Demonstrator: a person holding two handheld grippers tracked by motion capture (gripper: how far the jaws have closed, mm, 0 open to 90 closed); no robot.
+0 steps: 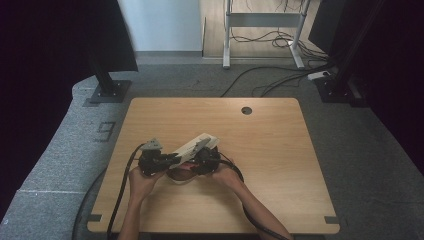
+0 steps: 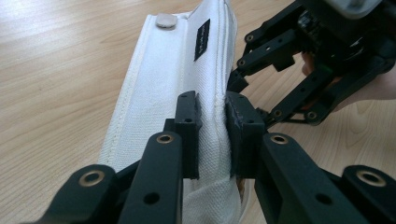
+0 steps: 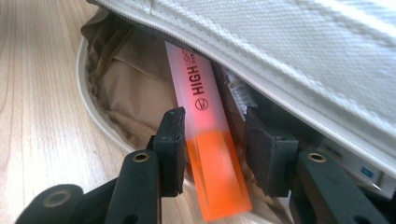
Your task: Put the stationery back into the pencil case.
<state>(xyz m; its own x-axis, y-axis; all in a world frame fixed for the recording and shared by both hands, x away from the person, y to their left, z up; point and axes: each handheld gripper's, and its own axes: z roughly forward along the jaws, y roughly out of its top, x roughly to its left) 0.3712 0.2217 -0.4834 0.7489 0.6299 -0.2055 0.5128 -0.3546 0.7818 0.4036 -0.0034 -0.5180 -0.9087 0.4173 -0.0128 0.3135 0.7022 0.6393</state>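
A white canvas pencil case [image 1: 198, 144] lies at an angle on the wooden table [image 1: 270, 150]. My left gripper [image 2: 212, 105] is shut on the raised edge of the case [image 2: 159, 88], holding it open. In the right gripper view the case's flap [image 3: 280, 42] arches over a tan lining [image 3: 121, 84]. An orange highlighter [image 3: 205, 140] pokes out of the mouth, between the jaws of my right gripper [image 3: 212, 126]. Those jaws stand a little apart from it, with a gap on the right side. In the high view both grippers [image 1: 172, 159] [image 1: 194, 164] meet at the case's near end.
Other small items [image 3: 238, 91] lie deeper in the case beside the highlighter. A round cable hole [image 1: 246, 110] sits at the table's far edge. Cables trail from both grippers toward the near edge. Desk legs and floor cables [image 1: 280, 40] stand beyond the table.
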